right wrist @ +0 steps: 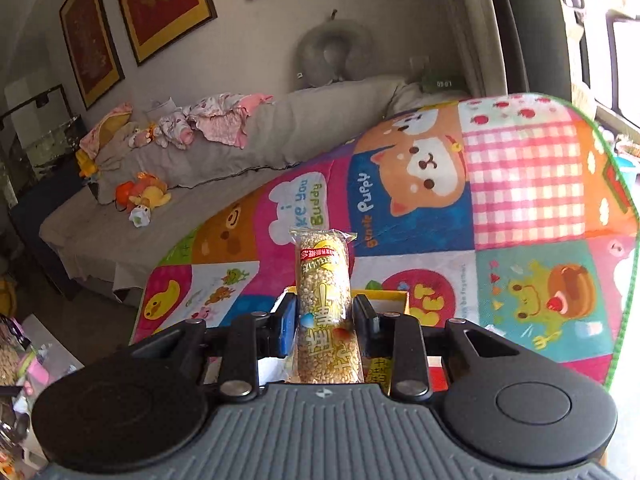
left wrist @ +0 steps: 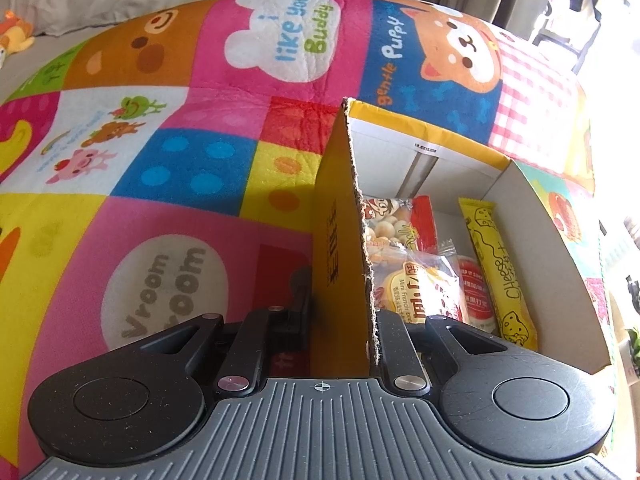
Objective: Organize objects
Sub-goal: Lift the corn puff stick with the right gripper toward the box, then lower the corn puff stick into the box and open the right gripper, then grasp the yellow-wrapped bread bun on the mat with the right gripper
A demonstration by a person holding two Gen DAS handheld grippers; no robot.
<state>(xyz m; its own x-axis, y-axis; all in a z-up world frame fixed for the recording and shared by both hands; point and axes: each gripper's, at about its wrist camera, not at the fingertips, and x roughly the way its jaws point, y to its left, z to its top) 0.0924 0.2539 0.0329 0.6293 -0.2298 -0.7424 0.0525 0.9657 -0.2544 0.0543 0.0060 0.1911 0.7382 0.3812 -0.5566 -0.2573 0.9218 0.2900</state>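
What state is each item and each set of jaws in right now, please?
Cardboard box: open-topped, side wall clamped by left gripper.
Cheese bar: lying inside the box.
Bread packet: inside the box, sealed.
Puffed-rice roll: sealed, held by right gripper.

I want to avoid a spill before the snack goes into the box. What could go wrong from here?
1. The right gripper holds the long puffed-rice bar only near its lower half, so it might tilt or slip.
2. The left gripper pinches one thin wall of the cardboard box; a pull could bend it or tip the snacks inside.
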